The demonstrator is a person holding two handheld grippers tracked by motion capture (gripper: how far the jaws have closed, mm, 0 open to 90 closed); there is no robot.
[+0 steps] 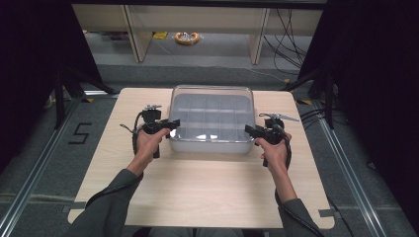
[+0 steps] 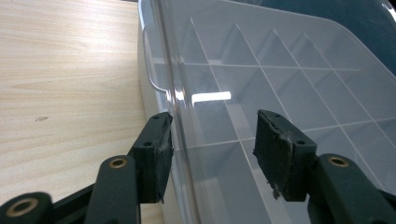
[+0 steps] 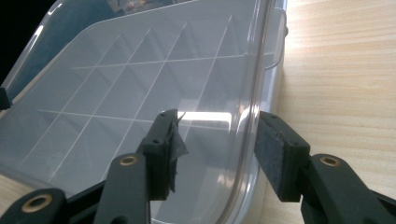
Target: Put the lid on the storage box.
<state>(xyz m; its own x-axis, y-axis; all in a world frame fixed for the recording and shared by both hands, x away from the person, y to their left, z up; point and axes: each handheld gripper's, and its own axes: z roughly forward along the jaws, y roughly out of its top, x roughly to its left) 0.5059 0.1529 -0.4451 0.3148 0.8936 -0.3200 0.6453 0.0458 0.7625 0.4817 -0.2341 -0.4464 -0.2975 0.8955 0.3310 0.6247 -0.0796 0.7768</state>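
I have one clear lidded box (image 1: 211, 120) sitting on the table (image 1: 207, 192), toward its far half and roughly centred, with its long axis running left to right. My left gripper (image 1: 170, 125) is at the box's left end and my right gripper (image 1: 249, 131) is at its right end, both toward the near corners, so each hand is equally close to its own side.

In the left gripper view the jaws stand apart and straddle the edge of the lid (image 2: 280, 79): one pad outside the box wall, the other over the lid's top. In the right gripper view it is the mirror case, jaws parted with the lid (image 3: 140, 84) rim running up between them. Neither gripper has clamped anything yet.

The relation that matters is that the rim lies between each pair of jaws, so I judge the coming move to be a squeeze on both ends, perhaps to lift the lid.

Count: one box, one lid, two grippers. The divided compartments inside look empty through the lid.
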